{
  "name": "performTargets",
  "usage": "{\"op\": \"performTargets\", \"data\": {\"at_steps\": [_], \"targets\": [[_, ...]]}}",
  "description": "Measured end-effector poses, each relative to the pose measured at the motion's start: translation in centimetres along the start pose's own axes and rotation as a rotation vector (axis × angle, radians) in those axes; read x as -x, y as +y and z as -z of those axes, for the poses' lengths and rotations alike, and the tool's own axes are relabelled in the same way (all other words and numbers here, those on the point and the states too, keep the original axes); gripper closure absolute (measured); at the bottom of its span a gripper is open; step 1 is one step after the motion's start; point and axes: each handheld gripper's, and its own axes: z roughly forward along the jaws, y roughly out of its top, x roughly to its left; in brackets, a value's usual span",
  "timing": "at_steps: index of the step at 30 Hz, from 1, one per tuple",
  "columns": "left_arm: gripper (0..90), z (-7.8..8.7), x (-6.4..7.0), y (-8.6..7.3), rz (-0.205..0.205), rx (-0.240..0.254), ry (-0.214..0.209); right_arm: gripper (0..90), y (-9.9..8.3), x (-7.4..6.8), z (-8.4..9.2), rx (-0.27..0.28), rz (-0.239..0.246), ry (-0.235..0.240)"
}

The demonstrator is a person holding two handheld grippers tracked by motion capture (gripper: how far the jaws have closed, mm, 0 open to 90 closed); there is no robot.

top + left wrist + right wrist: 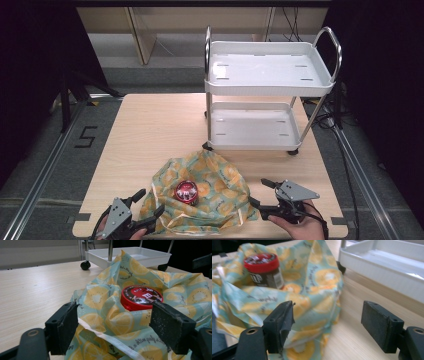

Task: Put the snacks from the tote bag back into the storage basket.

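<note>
At the near edge of the wooden table [150, 125], the left gripper [146, 205] sat at the near left with its jaws spread wide; in the left gripper view the near edge of the lemon-print bag [120, 322] lay between them, not pinched. The right gripper [260, 194] sat at the near right, jaws equally wide apart and holding nothing, its left jaw close against the bag's right side with bare tabletop between the pads.

The bag [200, 192] lay crumpled and open between the two grippers, its folds rising around a red-lidded jar [186, 191] that stood upright in the middle, long axis vertical, lid facing up. In the right gripper view the jar [263, 270] showed a dark labelled body under the red lid, with fabric bunched around its base.

Farther off, right of centre, stood a white two-tier cart [270, 75] with chrome handles, its near castors just beyond the bag's far tip.
</note>
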Motion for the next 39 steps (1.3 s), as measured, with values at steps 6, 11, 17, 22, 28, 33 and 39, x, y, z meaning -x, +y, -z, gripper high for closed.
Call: {"op": "performTargets", "data": {"at_steps": [6,11,17,22,28,33,39], "targets": [[21.6,0.1,0.2,0.0,0.013,-0.018,0.006,26.4,1.7,-1.3,-1.0,0.037,0.047,0.034],[21.6,0.0,0.1,-0.1,0.018,-0.017,0.002,26.1,2.8,-2.2,-2.4,0.007,0.079,0.067],[21.6,0.1,0.1,-0.1,0.013,-0.015,-0.004,25.9,3.8,-3.5,-4.1,-0.008,0.062,0.098],[21.6,0.1,0.1,-0.1,0.019,-0.012,-0.003,25.7,4.5,-3.6,-5.4,-0.012,0.103,0.116],[21.6,0.0,0.1,-0.1,0.016,-0.011,-0.008,25.3,5.0,-4.1,-6.3,-0.020,0.103,0.141],[21.6,0.0,0.1,-0.1,0.016,-0.007,-0.010,24.9,5.5,-4.5,-7.0,-0.035,0.116,0.160],[21.6,0.0,0.2,-0.1,0.014,-0.007,-0.010,24.5,6.0,-5.1,-8.3,-0.052,0.126,0.189]]}}
